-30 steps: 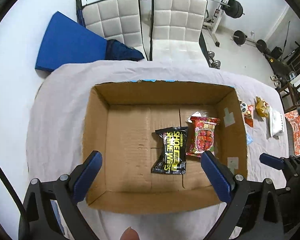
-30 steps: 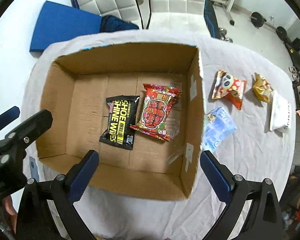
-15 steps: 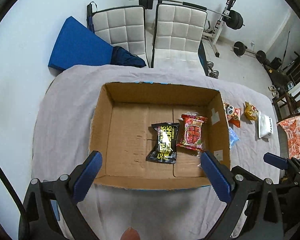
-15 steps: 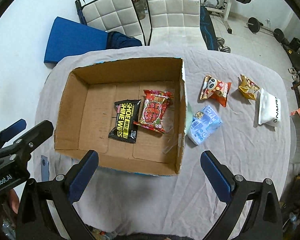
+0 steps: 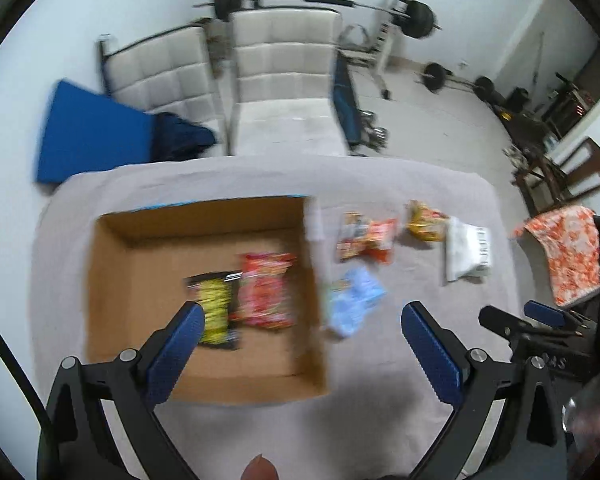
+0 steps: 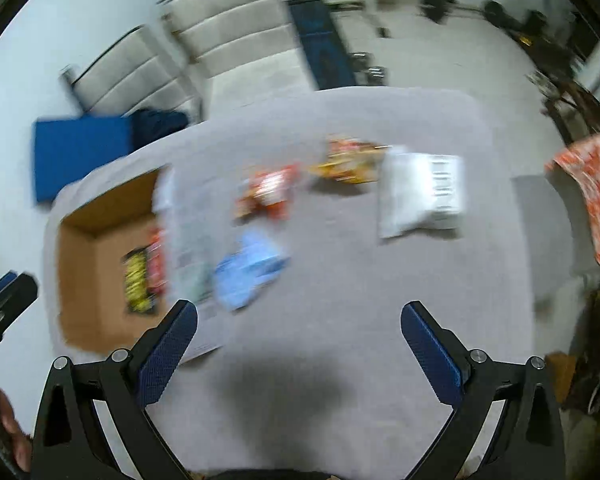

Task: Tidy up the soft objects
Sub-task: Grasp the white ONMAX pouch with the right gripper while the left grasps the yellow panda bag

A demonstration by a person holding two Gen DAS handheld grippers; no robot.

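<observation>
An open cardboard box [image 5: 112,280] [image 6: 80,280] sits on the grey-clothed table. Inside lie a black-and-yellow packet [image 5: 216,312] and a red packet [image 5: 264,296]. To its right on the cloth lie a light blue packet [image 5: 354,300] [image 6: 248,270], a red-and-white snack bag [image 5: 364,236] [image 6: 268,192], a yellow bag [image 5: 426,222] [image 6: 348,162] and a white pouch [image 5: 466,254] [image 6: 420,194]. My left gripper [image 5: 300,340] is open and empty, high above the box's right wall. My right gripper [image 6: 300,340] is open and empty above bare cloth. Both views are motion-blurred.
Two white padded chairs [image 5: 284,80] and a blue mat [image 5: 88,132] stand beyond the table's far edge. Barbells and a weight bench [image 5: 380,20] are behind. An orange patterned cloth [image 5: 568,256] hangs on a chair at the right.
Both grippers have swung to the right and pulled back; the box has slid left in both views and the loose packets now sit nearer the centre. Both stay open and empty.
</observation>
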